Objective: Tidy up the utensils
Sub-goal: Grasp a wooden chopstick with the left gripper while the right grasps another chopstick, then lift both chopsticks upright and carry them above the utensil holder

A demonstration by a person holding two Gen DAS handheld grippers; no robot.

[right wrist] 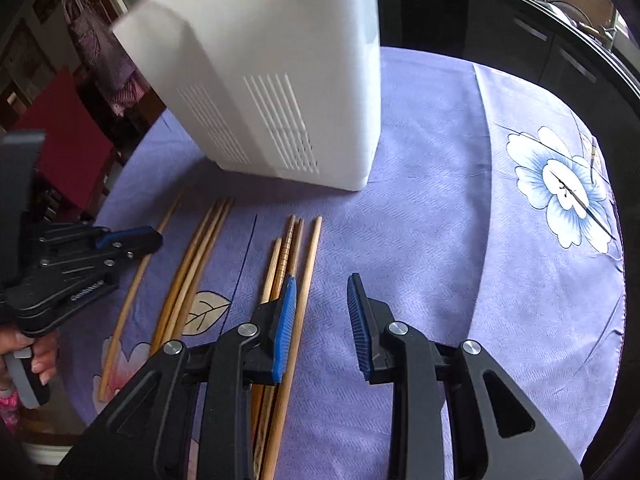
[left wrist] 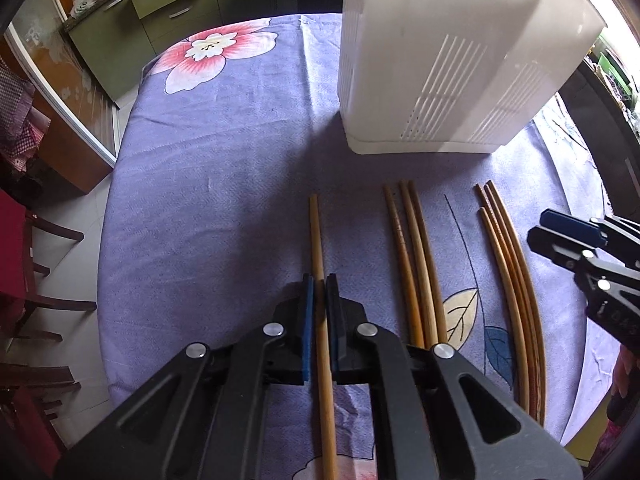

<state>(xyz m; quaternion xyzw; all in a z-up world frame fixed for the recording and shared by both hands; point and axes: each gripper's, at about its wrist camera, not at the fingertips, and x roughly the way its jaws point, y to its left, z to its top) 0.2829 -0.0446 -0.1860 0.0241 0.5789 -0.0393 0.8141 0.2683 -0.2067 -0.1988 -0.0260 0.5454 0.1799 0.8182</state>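
your left claw (left wrist: 319, 280) points steeply down at the worktop (left wrist: 208, 208), which is covered by a lilac flowered cloth. its blue pads are clenched on a single pale chopstick (left wrist: 316, 232), the leftmost one on the cloth; the stick runs between the two fingers and lies along the cloth, its far tip pointing toward the white slotted holder (left wrist: 440, 60). in the right wrist view the same claw (right wrist: 154, 238) sits at the left edge, over that lone chopstick (right wrist: 132, 300), with your fingers (right wrist: 40, 356) wrapped round its grey handle.

your right claw (right wrist: 320, 312) is released: its jaws stand apart with bare cloth between the pads. its left finger hangs over the right-hand bundle of four chopsticks (right wrist: 308, 264); whether it touches them cannot be told. in the left wrist view this claw (left wrist: 548, 236) enters from the right, just beside that bundle (left wrist: 504, 248).

a middle group of three chopsticks (left wrist: 408, 240) lies between the lone stick and the bundle, all roughly parallel. the holder (right wrist: 280, 80) stands upright on the cloth just beyond the chopstick tips, apart from them.
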